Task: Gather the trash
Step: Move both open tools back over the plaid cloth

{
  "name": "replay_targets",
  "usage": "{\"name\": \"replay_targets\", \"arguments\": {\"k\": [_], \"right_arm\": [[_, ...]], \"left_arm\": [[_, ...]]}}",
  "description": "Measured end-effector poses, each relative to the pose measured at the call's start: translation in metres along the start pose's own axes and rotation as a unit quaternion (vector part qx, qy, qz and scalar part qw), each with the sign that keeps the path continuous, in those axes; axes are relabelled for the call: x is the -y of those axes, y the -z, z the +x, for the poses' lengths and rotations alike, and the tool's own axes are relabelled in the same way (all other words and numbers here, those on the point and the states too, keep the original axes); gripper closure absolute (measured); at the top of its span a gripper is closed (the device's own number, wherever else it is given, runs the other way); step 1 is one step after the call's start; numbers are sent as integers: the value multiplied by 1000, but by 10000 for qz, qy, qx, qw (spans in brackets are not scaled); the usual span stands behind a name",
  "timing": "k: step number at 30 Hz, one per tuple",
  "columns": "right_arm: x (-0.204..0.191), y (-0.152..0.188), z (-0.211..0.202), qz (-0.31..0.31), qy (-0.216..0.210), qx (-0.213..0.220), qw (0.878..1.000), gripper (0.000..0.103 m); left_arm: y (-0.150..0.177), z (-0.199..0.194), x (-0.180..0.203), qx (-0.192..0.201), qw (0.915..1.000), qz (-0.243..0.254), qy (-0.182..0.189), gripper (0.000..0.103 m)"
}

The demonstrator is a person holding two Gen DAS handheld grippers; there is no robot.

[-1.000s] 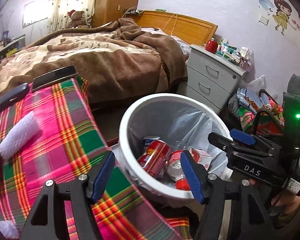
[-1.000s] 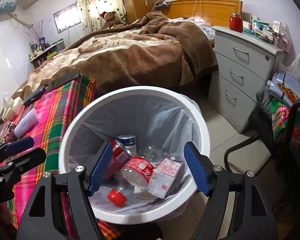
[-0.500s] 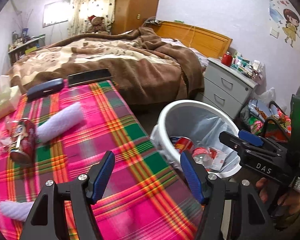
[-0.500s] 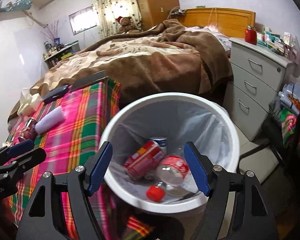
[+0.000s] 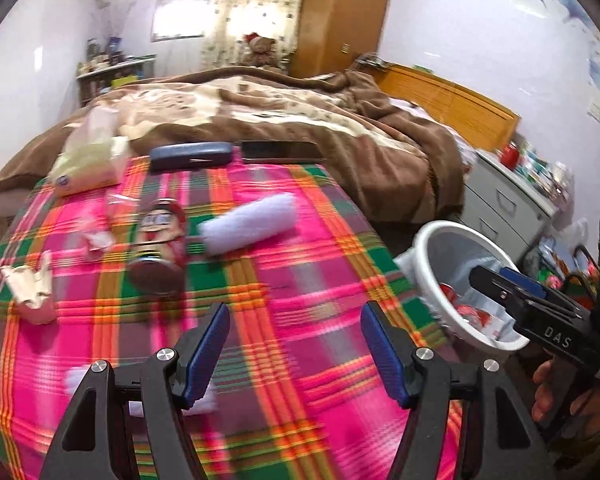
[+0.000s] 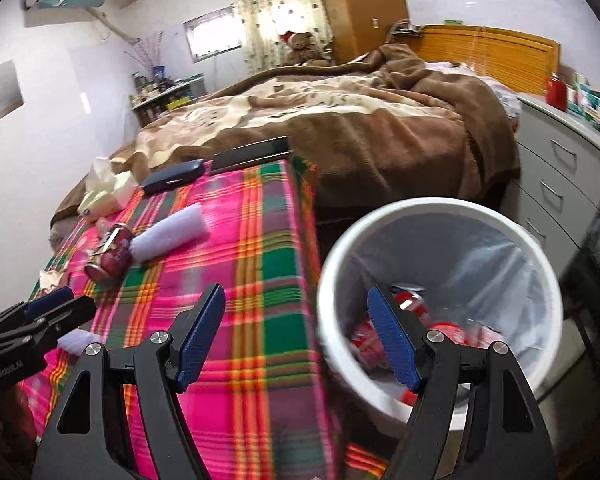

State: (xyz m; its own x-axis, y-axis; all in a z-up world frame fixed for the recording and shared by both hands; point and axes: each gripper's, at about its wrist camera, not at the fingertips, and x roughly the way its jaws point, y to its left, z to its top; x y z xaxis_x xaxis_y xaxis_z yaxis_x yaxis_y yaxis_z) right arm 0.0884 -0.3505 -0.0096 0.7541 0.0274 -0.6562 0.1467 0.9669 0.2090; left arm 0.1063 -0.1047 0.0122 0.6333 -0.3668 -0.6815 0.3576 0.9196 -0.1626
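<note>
A white trash bin (image 6: 440,216) with a clear liner stands beside the plaid-covered table (image 6: 260,248); it holds red cans and bottles (image 6: 420,308), and also shows in the left wrist view (image 5: 432,240). On the table lie a red can (image 5: 160,244), a white foam roll (image 5: 248,224), crumpled paper (image 5: 32,288) and a clear wrapper (image 5: 96,236). My left gripper (image 5: 294,352) is open and empty above the table's near part. My right gripper (image 6: 296,336) is open and empty, between the table edge and the bin.
A tissue pack (image 5: 88,164), a dark case (image 5: 190,156) and a black flat device (image 5: 280,150) lie at the table's far edge. A bed with a brown blanket (image 6: 360,120) is behind. A grey drawer unit (image 6: 560,176) stands right of the bin.
Both grippers have swung left, from over the bin toward the table. The left view now faces the can and foam roll. Both stay open and empty.
</note>
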Motion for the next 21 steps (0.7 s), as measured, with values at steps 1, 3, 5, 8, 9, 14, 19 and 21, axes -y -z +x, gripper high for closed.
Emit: {"name": "replay_targets", "arguments": {"k": [1, 3, 5, 8, 9, 14, 19, 21], "right_arm": [[-4, -1, 2, -28, -24, -13, 10000, 28], [-13, -2, 6, -73, -69, -48, 9999, 28], [-20, -2, 10, -101, -131, -82, 9998, 28], [-33, -5, 18, -124, -242, -168, 9995, 28], [-36, -5, 20, -132, -270, -200, 9993, 28], [-57, -10, 35, -206, -356, -329, 9986, 28], [-76, -16, 51, -311, -362, -460, 9978, 28], [-82, -20, 57, -316, -479, -489, 9972, 28]], "left_arm": [[0, -2, -10, 19, 9999, -97, -72, 35], [1, -6, -24, 55, 9997, -203, -141, 35], [2, -9, -40, 75, 9990, -345, -286, 35], [2, -13, -65, 109, 9973, -565, -453, 35], [3, -15, -72, 125, 9969, -603, -488, 35], [4, -22, -112, 169, 9926, -917, -780, 35], [3, -26, -146, 178, 9885, -1114, -1010, 35], [3, -27, -160, 199, 9866, -1197, -1094, 35]]}}
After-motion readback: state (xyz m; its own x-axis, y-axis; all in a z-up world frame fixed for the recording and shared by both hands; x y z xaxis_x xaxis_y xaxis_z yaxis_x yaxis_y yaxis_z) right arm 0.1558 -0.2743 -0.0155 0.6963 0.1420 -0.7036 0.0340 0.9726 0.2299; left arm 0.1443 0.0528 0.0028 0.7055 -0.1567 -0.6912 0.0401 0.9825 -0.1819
